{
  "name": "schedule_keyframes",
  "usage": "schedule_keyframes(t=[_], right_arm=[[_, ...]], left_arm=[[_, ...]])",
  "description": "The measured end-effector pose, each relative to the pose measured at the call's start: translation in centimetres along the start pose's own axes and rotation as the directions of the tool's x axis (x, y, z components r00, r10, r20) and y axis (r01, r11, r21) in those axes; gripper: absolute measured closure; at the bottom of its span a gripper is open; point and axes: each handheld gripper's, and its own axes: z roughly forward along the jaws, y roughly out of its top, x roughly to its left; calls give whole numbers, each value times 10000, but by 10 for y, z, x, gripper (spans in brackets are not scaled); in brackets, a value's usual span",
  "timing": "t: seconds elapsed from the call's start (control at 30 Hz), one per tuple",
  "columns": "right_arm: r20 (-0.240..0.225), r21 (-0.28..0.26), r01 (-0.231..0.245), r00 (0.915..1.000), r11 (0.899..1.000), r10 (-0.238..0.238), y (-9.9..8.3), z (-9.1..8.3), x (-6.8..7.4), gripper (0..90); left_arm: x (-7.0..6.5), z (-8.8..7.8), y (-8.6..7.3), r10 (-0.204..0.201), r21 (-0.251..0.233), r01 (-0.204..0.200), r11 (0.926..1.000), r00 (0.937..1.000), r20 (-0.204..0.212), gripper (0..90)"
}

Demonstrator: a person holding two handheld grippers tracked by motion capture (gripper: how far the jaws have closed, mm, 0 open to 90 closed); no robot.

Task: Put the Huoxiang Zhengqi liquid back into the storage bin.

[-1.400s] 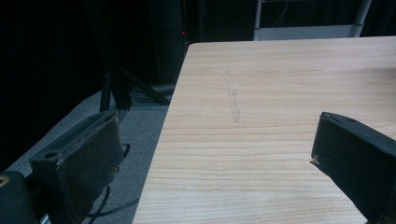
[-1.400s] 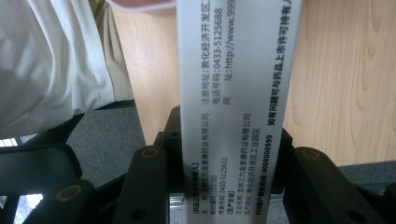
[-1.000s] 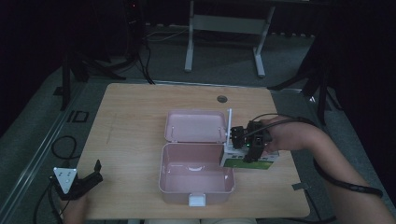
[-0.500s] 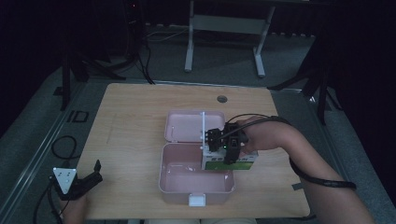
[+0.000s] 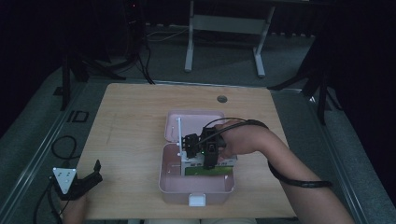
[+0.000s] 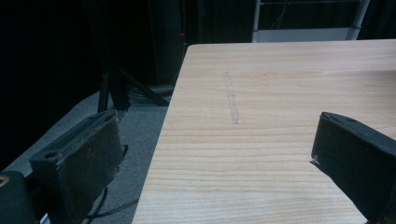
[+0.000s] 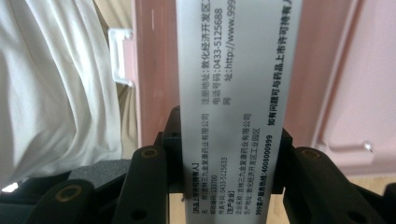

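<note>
One job: I'm putting a carton into a pink box
Table [image 5: 130,121]: box [image 5: 196,189] open, lid back
Carton [image 5: 208,169]: over the box, not yet set down
Right gripper [image 5: 205,161]: clamped on carton [image 7: 236,93]
Left gripper [image 5: 81,183]: parted, idle at the table's corner

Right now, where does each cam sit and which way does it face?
High view: above the near table edge, looking forward and down; both forearms, left tool, right tool over the pink case.
Left gripper view: on the left tool, facing bare table.
Right gripper view: on the right tool, facing the medicine box.
Shared: high and right views show the box and case.
</note>
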Motion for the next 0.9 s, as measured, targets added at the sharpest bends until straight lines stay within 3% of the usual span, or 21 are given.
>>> schedule_keyframes(t=[0.2,0.9], right_arm=[[-156,251,102,9998,9996,-98,9,17,1,629],[-736,400,-277,9968,9988,306,1,89,-6,628]], left_arm=[[0,0,0,-5,0,5,10000,10000,3,22],[0,0,0,30,26,-30,10000,10000,-18,22]])
